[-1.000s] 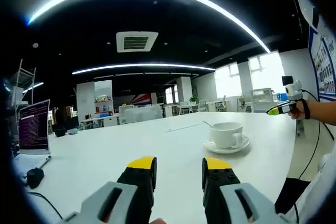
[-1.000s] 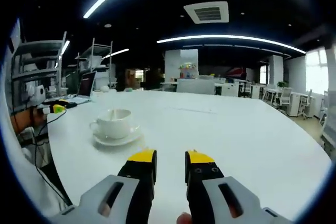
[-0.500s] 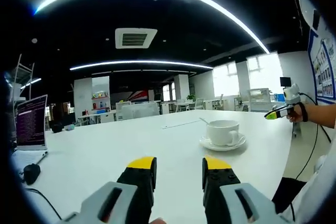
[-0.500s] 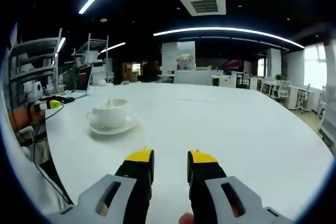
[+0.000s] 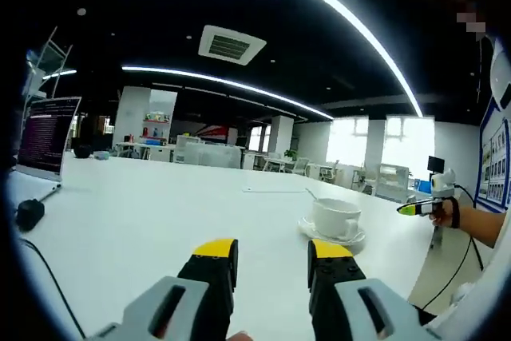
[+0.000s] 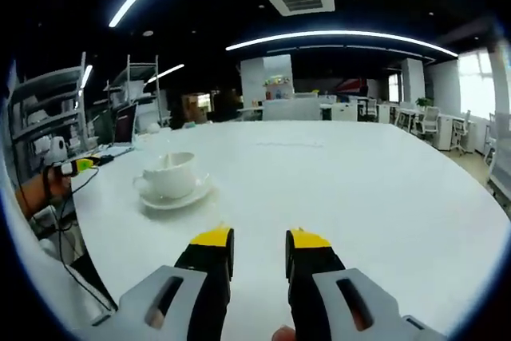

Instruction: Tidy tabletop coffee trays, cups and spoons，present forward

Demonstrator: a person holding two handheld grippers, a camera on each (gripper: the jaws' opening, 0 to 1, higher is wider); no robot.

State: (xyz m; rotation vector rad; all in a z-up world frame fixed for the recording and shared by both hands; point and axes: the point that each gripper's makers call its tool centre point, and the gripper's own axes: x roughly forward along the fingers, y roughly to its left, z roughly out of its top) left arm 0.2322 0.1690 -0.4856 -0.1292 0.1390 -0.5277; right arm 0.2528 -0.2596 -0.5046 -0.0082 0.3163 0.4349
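A white coffee cup (image 5: 335,217) stands on a white saucer (image 5: 332,234) on the white table, ahead and to the right of my left gripper (image 5: 272,255). A spoon handle (image 5: 310,194) sticks up from the cup. In the right gripper view the same cup (image 6: 172,175) and saucer (image 6: 176,197) sit ahead and to the left of my right gripper (image 6: 259,242). Both grippers hover low over the table with jaws apart and nothing between them.
An open laptop (image 5: 48,136) and a black mouse (image 5: 29,213) lie at the table's left end. A person's hand (image 5: 447,212) holding a small device reaches in from the right; that hand (image 6: 48,185) is at the left in the right gripper view. Shelving (image 6: 48,109) stands beyond.
The left gripper view has rolled and swung, so the cup sits lower and closer to its jaws. The right gripper view has shifted only slightly. Cup and saucer have not moved on the table.
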